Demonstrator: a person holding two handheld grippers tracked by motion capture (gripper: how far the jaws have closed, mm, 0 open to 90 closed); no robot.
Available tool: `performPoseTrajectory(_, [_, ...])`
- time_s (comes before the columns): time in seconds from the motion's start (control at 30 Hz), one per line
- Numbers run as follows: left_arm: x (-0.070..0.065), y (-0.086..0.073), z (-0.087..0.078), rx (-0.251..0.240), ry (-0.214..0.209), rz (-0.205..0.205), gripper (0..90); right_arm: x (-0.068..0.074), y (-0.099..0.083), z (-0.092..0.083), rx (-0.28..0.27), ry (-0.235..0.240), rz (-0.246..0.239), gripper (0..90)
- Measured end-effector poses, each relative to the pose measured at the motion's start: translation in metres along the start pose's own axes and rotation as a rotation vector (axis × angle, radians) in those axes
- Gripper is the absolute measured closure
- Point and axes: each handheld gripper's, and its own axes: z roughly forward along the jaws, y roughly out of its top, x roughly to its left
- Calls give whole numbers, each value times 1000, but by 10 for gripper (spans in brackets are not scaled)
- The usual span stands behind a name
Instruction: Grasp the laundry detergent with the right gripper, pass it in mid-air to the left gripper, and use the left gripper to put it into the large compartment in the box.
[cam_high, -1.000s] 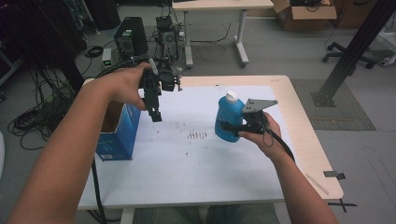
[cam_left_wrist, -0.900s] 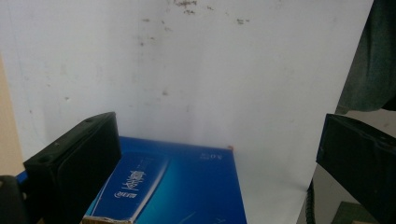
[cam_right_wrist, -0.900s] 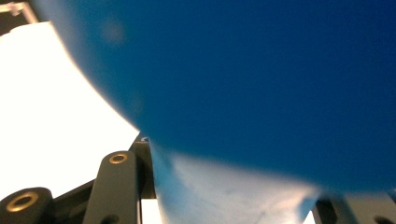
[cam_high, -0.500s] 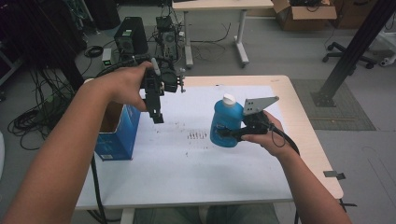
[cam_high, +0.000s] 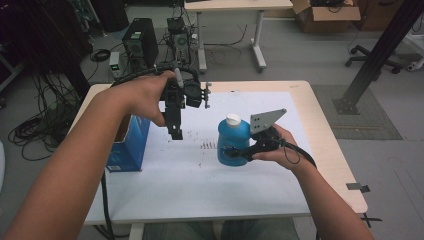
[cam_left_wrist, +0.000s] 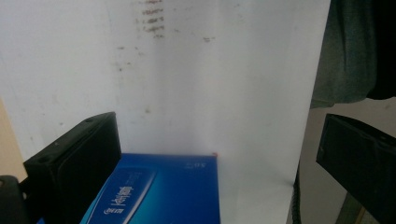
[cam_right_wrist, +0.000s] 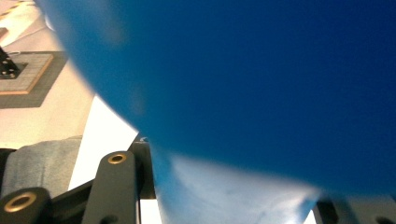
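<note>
A blue bottle (cam_high: 231, 137) with a white cap stands upright near the middle of the table. My right gripper (cam_high: 234, 153) is shut on its lower body from the right. In the right gripper view the bottle (cam_right_wrist: 261, 79) presses close between the jaws. My left gripper (cam_high: 175, 131) hangs open above the table's left half, pointing down, with nothing in it. A blue carton (cam_high: 127, 146) stands just to its left. In the left gripper view the carton (cam_left_wrist: 159, 191) lies below the wide-apart jaws.
A white sheet (cam_high: 200, 170) with dark smudges (cam_high: 207, 145) covers the wooden table (cam_high: 325, 145). Behind the table on the floor are a computer tower (cam_high: 137, 47), cables and another desk. A black post (cam_high: 372, 55) rises at the right.
My right gripper has carried the bottle leftward toward the table's middle. The left gripper has stayed almost in place above the carton's side.
</note>
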Motion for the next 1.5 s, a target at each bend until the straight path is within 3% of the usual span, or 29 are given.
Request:
performPoseTrajectory(0.37, [-12, 16, 2, 9, -18, 22, 2, 9, 5, 23, -12, 29, -18, 459])
performPoseTrajectory(0.77, [-19, 22, 13, 5, -49, 30, 2, 15, 7, 47, -10, 58, -14, 458])
performPoseTrajectory(1.5, [-24, 33, 29, -1, -75, 51, 2, 19, 13, 72, -13, 70, -15, 457])
